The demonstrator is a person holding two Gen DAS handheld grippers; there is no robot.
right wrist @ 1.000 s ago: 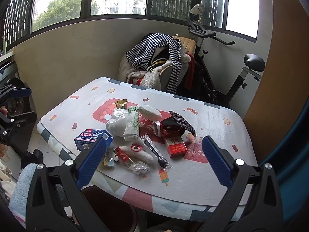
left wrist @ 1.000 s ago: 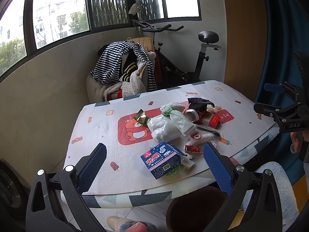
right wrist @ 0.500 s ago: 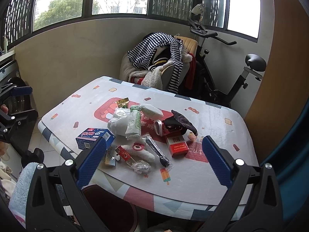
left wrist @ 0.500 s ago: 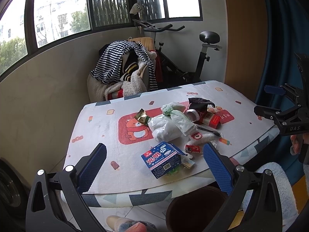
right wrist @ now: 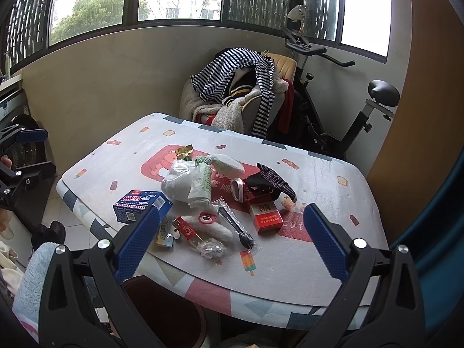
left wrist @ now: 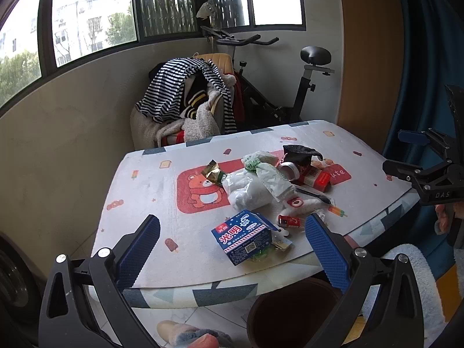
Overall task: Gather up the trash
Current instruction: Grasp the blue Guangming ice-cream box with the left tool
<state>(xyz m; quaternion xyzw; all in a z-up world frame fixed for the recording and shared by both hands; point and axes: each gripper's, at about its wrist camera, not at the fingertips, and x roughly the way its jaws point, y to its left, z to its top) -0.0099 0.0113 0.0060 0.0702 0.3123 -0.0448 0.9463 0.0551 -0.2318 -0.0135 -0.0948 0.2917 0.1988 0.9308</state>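
Observation:
Trash lies piled on a table (left wrist: 145,191) (right wrist: 324,269) with a bear-print cloth. A blue milk carton (left wrist: 242,239) (right wrist: 139,204) sits at the near edge. Behind it are a white plastic bag (left wrist: 249,188) (right wrist: 181,181), a red cigarette box (left wrist: 317,178) (right wrist: 265,217), a black plastic fork (right wrist: 236,226), a can (right wrist: 239,188) and small wrappers. My left gripper (left wrist: 232,249) hovers open before the carton, holding nothing. My right gripper (right wrist: 230,239) hangs open over the near wrappers, also holding nothing. A brown bin (left wrist: 290,313) (right wrist: 165,313) stands under the table's edge.
A chair heaped with striped clothes (left wrist: 188,98) (right wrist: 240,87) and an exercise bike (left wrist: 278,95) (right wrist: 333,116) stand behind the table by the wall. A blue curtain (left wrist: 420,58) hangs on the right. A fluffy light-blue sleeve (right wrist: 32,284) shows low in the right wrist view.
Both views have drifted only slightly; the right gripper has edged a little closer to the table. Both grippers stay open and nothing on the table has moved.

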